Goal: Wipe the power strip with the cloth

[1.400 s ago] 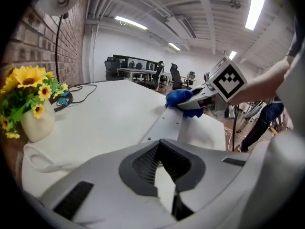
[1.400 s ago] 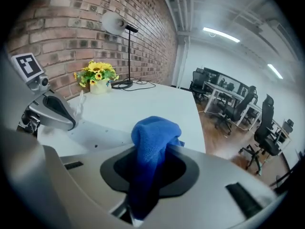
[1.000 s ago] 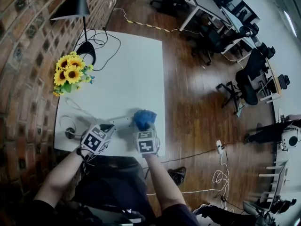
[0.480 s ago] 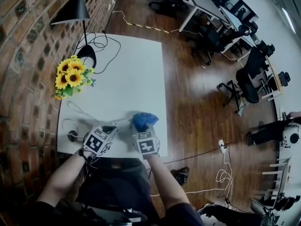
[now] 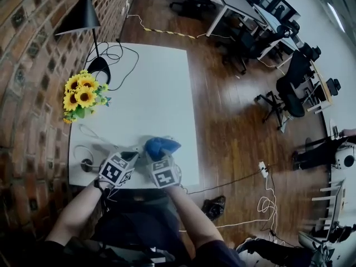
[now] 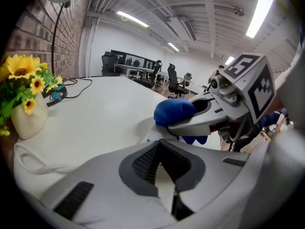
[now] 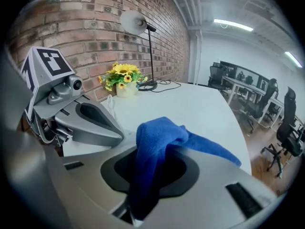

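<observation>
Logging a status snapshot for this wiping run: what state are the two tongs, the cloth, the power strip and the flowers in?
left tongs, shut
right tongs, shut on the blue cloth
blue cloth, bunched, draped over the right tongs
power strip, lying flat on the table
sunflowers, upright in a vase

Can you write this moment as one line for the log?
right gripper: jaws shut on cloth | left gripper: jaws shut, beside cloth | where: near edge of white table
</observation>
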`<action>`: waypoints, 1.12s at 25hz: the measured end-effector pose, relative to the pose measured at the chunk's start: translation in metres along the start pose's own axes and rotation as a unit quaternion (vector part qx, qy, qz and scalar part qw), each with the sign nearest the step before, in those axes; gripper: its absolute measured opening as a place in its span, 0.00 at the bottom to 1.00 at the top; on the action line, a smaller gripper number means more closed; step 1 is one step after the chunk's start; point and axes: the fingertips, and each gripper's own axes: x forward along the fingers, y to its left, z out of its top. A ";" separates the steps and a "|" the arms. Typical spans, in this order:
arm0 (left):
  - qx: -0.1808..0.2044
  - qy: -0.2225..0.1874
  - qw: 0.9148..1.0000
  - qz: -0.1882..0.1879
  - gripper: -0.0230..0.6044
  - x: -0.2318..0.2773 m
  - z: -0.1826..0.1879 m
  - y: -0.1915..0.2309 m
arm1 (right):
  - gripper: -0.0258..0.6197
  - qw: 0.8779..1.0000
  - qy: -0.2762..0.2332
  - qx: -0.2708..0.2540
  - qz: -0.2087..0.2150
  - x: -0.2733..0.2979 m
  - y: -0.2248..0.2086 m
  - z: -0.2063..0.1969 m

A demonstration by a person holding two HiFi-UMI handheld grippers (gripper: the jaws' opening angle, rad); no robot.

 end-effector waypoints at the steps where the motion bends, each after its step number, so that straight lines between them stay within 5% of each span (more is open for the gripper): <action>1: 0.001 -0.001 1.000 -0.001 0.07 0.000 0.000 0.000 | 0.17 1.000 0.000 0.000 0.004 0.001 0.004 0.001; 8: 0.012 -0.006 1.000 -0.008 0.07 -0.001 0.000 0.000 | 0.17 1.000 0.005 -0.002 0.014 0.005 0.016 0.002; 13: 0.019 -0.033 0.993 0.113 0.07 -0.026 -0.001 0.035 | 0.17 1.000 0.007 0.012 0.017 0.004 0.015 0.002; 20: 0.047 -0.019 0.992 0.115 0.07 -0.019 -0.013 0.035 | 0.17 0.999 0.002 0.042 0.023 0.003 0.013 0.003; 28: 0.016 -0.033 0.993 0.111 0.07 -0.019 -0.016 0.039 | 0.17 0.997 -0.024 0.069 0.037 0.005 0.028 0.007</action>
